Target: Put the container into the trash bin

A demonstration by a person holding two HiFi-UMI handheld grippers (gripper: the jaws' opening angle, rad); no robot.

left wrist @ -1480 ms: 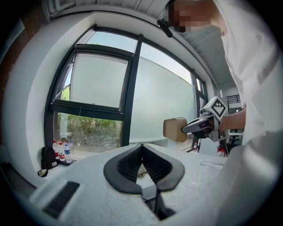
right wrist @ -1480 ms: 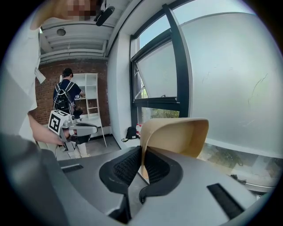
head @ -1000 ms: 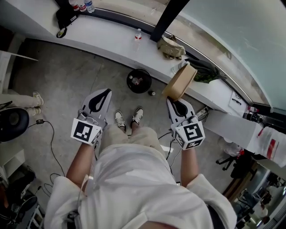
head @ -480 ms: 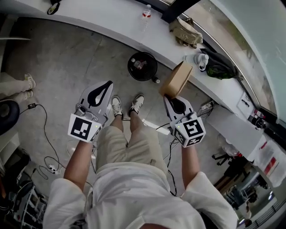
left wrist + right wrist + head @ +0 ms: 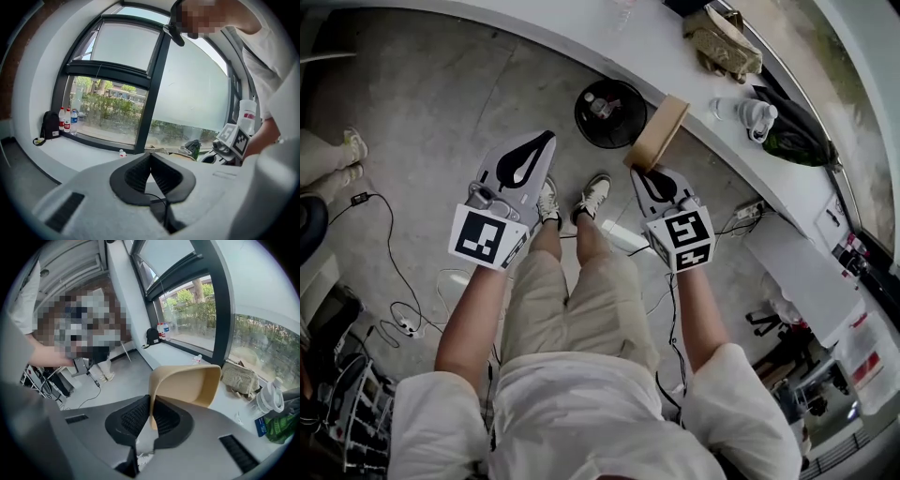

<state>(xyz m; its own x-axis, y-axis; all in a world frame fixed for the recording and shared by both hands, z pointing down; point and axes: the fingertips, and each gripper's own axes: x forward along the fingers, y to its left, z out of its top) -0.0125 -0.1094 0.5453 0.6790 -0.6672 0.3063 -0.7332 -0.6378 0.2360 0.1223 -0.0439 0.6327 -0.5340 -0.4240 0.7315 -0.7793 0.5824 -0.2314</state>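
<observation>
Both grippers were lowered toward the floor since the earlier frames. The tan container (image 5: 187, 382) was clamped by its wall between the right gripper (image 5: 651, 176) jaws. The black trash bin (image 5: 610, 113) was seen just beyond their tips. The left gripper (image 5: 150, 160) jaws were pressed together, empty.

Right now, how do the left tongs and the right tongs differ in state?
The right tongs are shut on the wall of the tan container; the left tongs are shut on nothing. The left tongs' tips meet; the right tongs' tips stand slightly apart, with that wall between them. Both are grey and, in the head view, angle toward the black trash bin.
</observation>
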